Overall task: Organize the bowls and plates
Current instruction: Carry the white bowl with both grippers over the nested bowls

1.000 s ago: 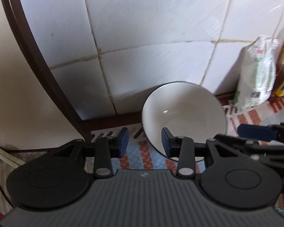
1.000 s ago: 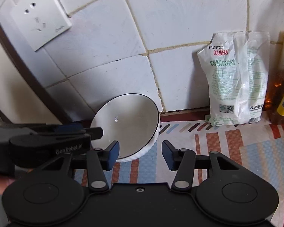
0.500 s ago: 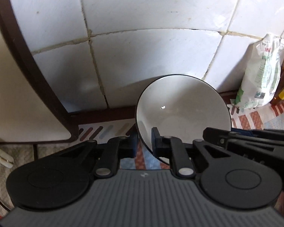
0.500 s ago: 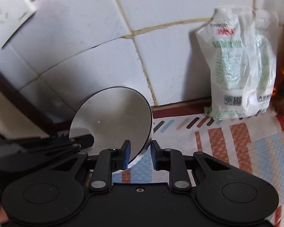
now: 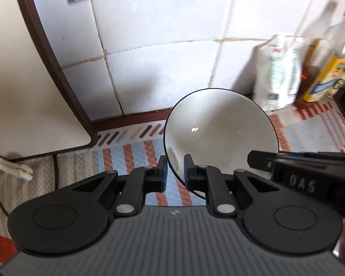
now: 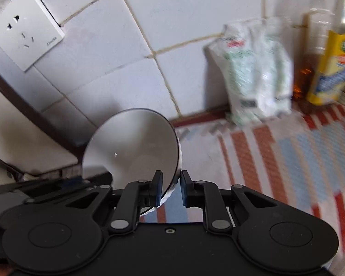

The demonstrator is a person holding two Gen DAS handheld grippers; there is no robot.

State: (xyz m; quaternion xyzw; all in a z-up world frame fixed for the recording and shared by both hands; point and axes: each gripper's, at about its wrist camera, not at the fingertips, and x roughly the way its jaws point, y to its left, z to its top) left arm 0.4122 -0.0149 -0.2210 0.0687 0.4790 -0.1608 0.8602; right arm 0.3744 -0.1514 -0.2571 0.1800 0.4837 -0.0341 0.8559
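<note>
A worktop (image 6: 287, 161) covered with a mat striped in red, blue and white is running up to a wall of white tiles (image 5: 163, 69). Nearest the left wrist camera, the left gripper (image 5: 175, 172) is pinching the near left rim of a white bowl with a thin dark edge (image 5: 220, 128), its fingers (image 5: 188, 170) having just been closing until only the bowl's wall is sitting between them. In the right wrist view the right gripper (image 6: 170, 187) is clamping the near right rim of the same bowl (image 6: 131, 147), one pad inside and one outside, its fingers (image 6: 157, 187) likewise having just been closing. The bowl is being held tilted between the two grippers, its opening facing the cameras, in front of the tiled wall. Farther back, a white plastic bag with green print (image 6: 257, 73) is leaning against the tiles, with a yellow-labelled bottle (image 6: 331, 69) just beside it. A white wall socket (image 6: 25, 32) is sitting high on the tiles to the left.
</note>
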